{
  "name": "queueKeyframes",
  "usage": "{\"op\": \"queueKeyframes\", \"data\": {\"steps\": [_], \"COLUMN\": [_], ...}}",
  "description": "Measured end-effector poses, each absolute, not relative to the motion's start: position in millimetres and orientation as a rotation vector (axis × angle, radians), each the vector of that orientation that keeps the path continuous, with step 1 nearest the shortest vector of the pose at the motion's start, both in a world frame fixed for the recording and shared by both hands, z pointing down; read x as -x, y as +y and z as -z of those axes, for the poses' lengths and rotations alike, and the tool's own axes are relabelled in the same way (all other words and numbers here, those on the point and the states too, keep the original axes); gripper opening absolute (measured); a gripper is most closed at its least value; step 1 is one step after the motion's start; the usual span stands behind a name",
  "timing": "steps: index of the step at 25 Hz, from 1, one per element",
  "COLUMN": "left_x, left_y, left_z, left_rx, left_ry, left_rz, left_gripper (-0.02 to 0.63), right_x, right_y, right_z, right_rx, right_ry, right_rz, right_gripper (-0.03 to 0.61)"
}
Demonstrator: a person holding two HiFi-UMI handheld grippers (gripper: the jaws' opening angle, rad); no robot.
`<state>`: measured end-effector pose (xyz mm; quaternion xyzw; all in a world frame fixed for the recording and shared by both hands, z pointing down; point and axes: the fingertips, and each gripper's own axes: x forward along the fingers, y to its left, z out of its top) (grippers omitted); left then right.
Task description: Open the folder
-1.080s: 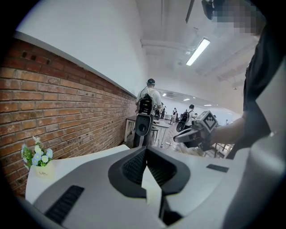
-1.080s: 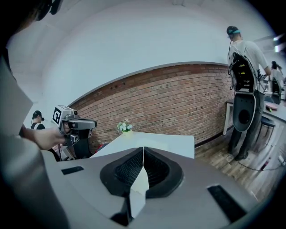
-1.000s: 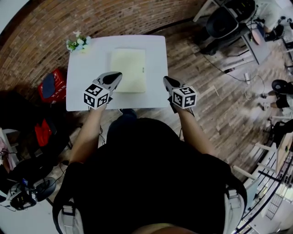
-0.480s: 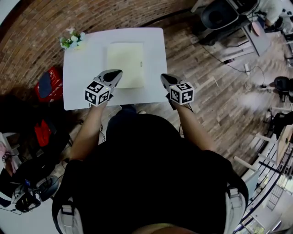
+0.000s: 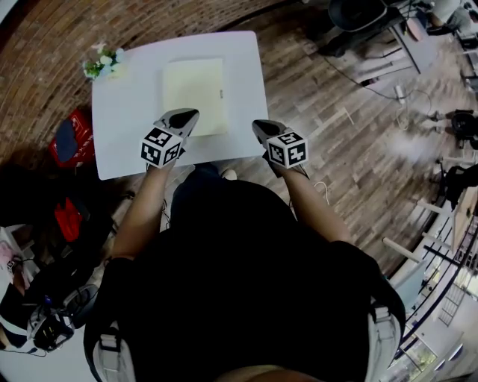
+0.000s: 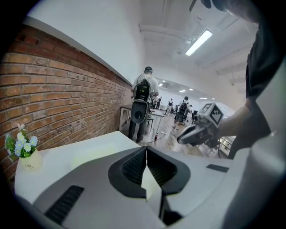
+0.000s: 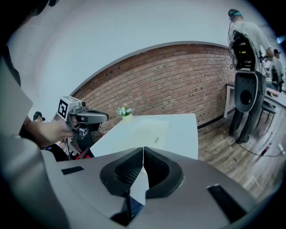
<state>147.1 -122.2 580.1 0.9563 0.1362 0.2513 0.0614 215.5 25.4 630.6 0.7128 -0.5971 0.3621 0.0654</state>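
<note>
- Presently both grippers hang at the near side of the white table, one in each of the person's hands.
- Left gripper: we read its jaws as pressed together, with nothing between them. From the head view its tip overlaps the near left corner of the folder; we cannot tell whether it touches.
- Right gripper: its jaws are likewise closed and empty. It sits just off the table's near right corner, over the wooden floor and apart from the folder.
- The folder is pale yellow. It lies flat and closed in the middle of the table, with a small clasp mark at its right edge.
- In the right gripper view the left gripper shows at the left edge, and the table top stretches ahead of the jaws.
- A small pot of flowers stands at the table's far left corner, well apart from the folder.
- The brick wall runs beyond the table and along its left side.
- A red bag rests on the floor just left of the table, near the wall.
- Dark clutter and a helmet-like object lie at the lower left.
- A dark chair and cables occupy the floor at the upper right.
- In the left gripper view another person with a backpack stands beyond the table's far end, facing away.
</note>
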Motion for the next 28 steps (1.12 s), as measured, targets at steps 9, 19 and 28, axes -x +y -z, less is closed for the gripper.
{"op": "queueKeyframes", "data": {"steps": [9, 19, 28], "left_x": [-153.7, -162.0, -162.5], "left_y": [-105.8, -76.0, -48.8], "left_z": [-616.2, -651.1, -689.2], "left_rx": [-2.922, -3.021, -3.136], "left_ry": [0.459, 0.581, 0.737], "left_rz": [-0.882, -1.078, -1.282], "left_gripper": [0.012, 0.048, 0.125], "right_x": [-211.9, -202.2, -194.5], "right_y": [39.7, 52.0, 70.9], "right_z": [-658.4, -668.0, -674.1], "right_rx": [-2.126, -2.115, -2.122], "right_ry": [-1.768, -1.764, -1.745], "right_rz": [-1.159, -1.207, -1.235], "right_gripper": [0.025, 0.025, 0.025]}}
